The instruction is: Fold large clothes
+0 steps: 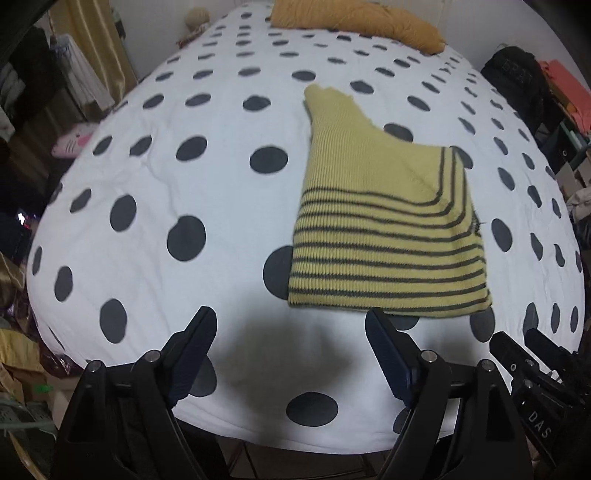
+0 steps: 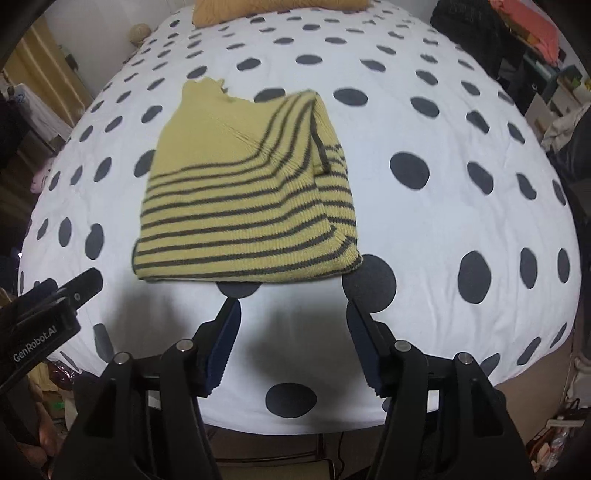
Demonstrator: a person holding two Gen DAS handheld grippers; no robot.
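1 folded yellow sweater (image 1: 384,236) with dark stripes lay on the spotted bedspread (image 1: 184,177), toward the near edge of the bed. 2 grippers hung above that edge, both clear of the knit. The left gripper (image 1: 291,325) had its 2 fingers wide apart with nothing between them; the right gripper (image 2: 291,314) likewise stood apart and empty, just near of the sweater's hem. 1 mustard garment (image 1: 362,22) lay at the far end. 1 pink cat plush (image 1: 72,142) sat off the left side.
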